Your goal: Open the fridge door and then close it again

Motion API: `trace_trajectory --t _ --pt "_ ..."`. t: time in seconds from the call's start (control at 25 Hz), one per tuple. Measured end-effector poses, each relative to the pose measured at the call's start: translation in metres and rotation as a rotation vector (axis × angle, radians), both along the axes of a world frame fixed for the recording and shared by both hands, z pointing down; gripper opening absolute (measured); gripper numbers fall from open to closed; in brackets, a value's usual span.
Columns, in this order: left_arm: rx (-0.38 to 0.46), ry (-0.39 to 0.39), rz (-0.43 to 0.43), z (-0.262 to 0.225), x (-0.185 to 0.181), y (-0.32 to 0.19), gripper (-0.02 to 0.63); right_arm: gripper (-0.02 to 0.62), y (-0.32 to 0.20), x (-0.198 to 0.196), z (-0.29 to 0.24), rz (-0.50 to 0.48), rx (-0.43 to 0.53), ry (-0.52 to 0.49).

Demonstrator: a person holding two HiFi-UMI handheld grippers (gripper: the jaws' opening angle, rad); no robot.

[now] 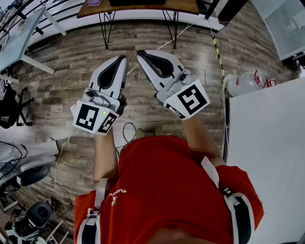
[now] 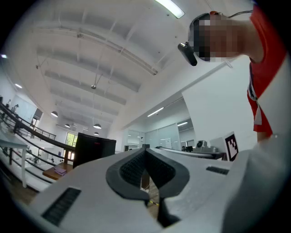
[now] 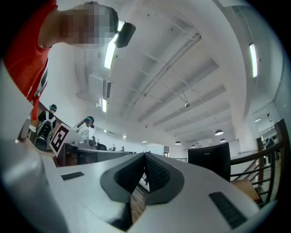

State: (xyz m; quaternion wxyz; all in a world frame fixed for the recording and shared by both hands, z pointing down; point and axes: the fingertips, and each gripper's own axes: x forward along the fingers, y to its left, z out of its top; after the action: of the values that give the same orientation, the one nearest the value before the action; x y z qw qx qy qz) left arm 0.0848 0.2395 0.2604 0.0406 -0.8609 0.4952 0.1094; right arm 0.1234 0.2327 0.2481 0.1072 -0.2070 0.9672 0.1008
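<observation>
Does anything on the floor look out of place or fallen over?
A clear plastic bottle seems to lie on its side on the wooden floor, beside the white unit at right. Loose cables trail across the floor too.

One left gripper (image 1: pixel 124 58), one right gripper (image 1: pixel 139 53), one wooden table (image 1: pixel 143 8), one plastic jug (image 1: pixel 243 83).

My feed's bright, evenly lit by ceiling strip lights (image 3: pixel 109 52); heavy fisheye warping at edges, wooden floor (image 1: pixel 71 66) smeared on the left.
</observation>
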Motion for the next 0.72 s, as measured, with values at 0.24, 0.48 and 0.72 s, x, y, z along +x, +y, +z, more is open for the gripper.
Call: trace_trajectory --t 0.24,0.48,0.72 --pt "0.002 0.006 -0.001 0.001 -0.011 -0.003 0.009 0.025 0.0 -0.01 -0.002 -0.013 -0.001 -0.021" --pt "0.002 0.01 0.009 0.006 -0.036 -0.003 0.009 0.025 0.0 -0.031 0.003 -0.006 -0.01 -0.034" --pt "0.016 0.001 0.026 0.008 -0.057 -0.005 0.009 0.025 -0.005 -0.047 0.006 0.02 -0.015 -0.056"
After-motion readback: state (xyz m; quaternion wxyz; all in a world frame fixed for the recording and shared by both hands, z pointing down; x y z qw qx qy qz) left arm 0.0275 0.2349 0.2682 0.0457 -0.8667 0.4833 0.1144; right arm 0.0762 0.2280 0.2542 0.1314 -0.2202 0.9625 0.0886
